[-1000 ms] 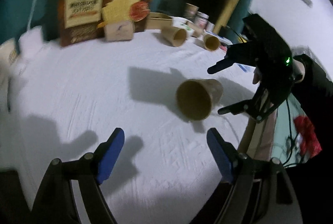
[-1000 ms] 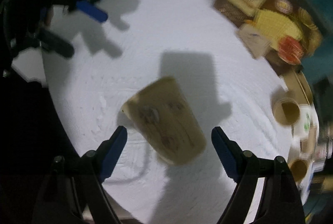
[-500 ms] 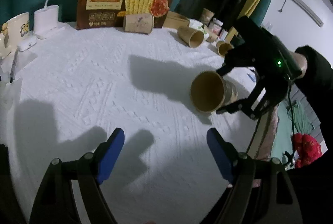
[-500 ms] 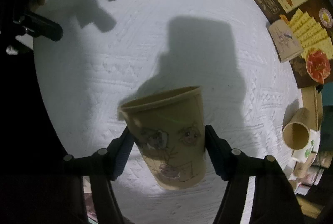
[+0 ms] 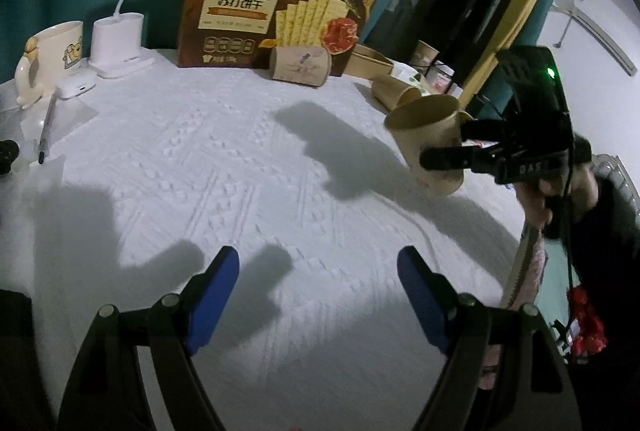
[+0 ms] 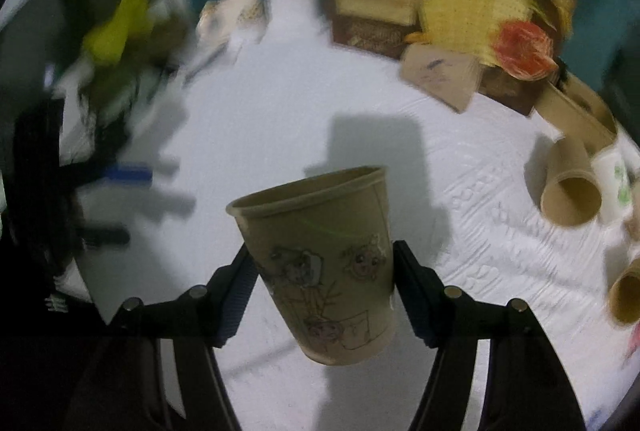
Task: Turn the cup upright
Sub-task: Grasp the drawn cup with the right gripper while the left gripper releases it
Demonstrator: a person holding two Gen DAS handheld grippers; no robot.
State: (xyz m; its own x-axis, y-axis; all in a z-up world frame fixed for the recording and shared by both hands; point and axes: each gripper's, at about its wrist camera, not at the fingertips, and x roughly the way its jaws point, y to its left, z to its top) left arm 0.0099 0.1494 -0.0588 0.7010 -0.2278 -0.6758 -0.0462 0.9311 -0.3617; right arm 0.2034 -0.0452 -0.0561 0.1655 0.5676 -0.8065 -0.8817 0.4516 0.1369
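A tan paper cup (image 6: 324, 263) with cartoon drawings is held between the fingers of my right gripper (image 6: 320, 271), which is shut on its sides. The cup stands nearly upright, mouth up, slightly tilted, its base close to the white tablecloth (image 6: 304, 103). In the left wrist view the same cup (image 5: 430, 139) and right gripper (image 5: 448, 147) sit at the right side of the table. My left gripper (image 5: 318, 271) is open and empty, low over the near part of the cloth (image 5: 240, 171).
A biscuit box (image 5: 276, 3) stands at the back with a paper cup (image 5: 300, 65) lying before it. More cups (image 6: 570, 187) lie at the back right. A mug (image 5: 48, 57), a white lamp base (image 5: 118, 45) and a pen (image 5: 47, 129) are at the left.
My right gripper closed on the lying cup, lifted it and turned it from sideways to nearly upright. My left gripper stayed open and drew back a little.
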